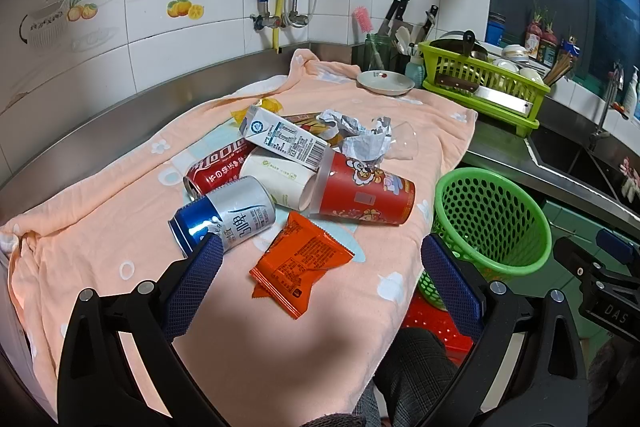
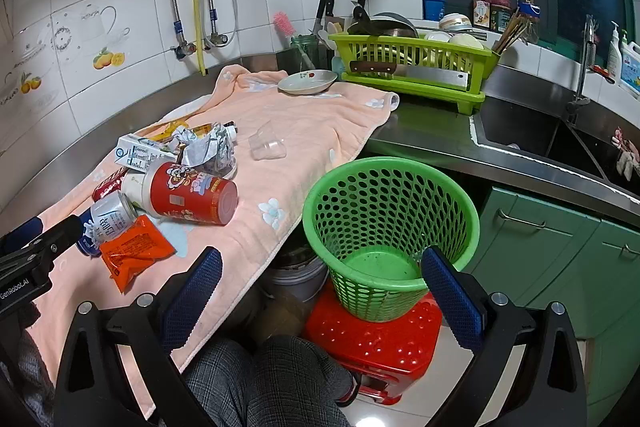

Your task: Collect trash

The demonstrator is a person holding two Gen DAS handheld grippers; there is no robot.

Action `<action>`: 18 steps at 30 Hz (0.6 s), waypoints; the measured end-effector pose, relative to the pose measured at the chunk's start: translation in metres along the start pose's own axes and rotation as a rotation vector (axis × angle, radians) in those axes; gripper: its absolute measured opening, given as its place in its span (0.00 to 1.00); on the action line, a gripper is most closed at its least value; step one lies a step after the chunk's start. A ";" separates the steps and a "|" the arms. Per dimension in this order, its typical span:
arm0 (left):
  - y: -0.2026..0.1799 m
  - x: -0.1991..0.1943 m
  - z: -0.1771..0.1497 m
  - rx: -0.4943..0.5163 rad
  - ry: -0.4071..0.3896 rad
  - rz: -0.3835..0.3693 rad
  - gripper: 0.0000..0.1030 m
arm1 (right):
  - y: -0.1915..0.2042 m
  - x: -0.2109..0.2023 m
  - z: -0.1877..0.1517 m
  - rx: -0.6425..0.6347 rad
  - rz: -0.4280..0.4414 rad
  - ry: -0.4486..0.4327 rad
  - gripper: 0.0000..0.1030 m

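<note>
Steel surface along a tiled wall, covered by a peach towel strewn with trash. Beside its near edge, a green perforated basket standing empty on a red stool, well below the towel's level.

Largest of the litter: a red snack tube lying on its side, touching a white paper cup and a red cola can. Stiff but light, likely to roll; best pinched across the middle of the body. On top of those, a milk carton, light and crushable, taken by its flat sides. Nearest, a blue and silver can, thin-walled, slick, prone to denting under a hard squeeze. Just beside it, an orange snack packet, soft and slippery, easiest caught by a crimped edge. Farther back, crumpled foil paper and a clear plastic cup on its side, nearly weightless and easily cracked.

Left tool spread wide, empty, hovering over the towel with one pad just in front of the blue and silver can. Right tool also spread wide, empty, poised above the basket's near rim.
</note>
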State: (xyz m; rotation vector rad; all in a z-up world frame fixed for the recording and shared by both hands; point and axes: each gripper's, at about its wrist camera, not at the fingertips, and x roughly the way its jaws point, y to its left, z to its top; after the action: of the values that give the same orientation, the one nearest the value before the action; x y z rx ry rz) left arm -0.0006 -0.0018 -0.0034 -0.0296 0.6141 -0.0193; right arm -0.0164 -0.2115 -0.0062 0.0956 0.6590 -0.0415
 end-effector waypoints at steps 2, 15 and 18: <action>0.000 0.000 0.000 -0.002 0.001 0.000 0.95 | 0.000 0.000 0.000 0.000 0.001 0.001 0.94; 0.000 0.002 -0.002 0.002 0.003 0.003 0.95 | 0.002 0.002 -0.001 -0.010 0.000 0.002 0.94; 0.001 0.004 -0.002 0.002 0.005 0.003 0.95 | 0.004 0.003 -0.001 -0.015 0.003 0.003 0.94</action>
State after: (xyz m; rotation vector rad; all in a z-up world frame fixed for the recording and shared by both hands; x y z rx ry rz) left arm 0.0018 -0.0014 -0.0078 -0.0268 0.6191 -0.0174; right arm -0.0143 -0.2079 -0.0084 0.0822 0.6621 -0.0340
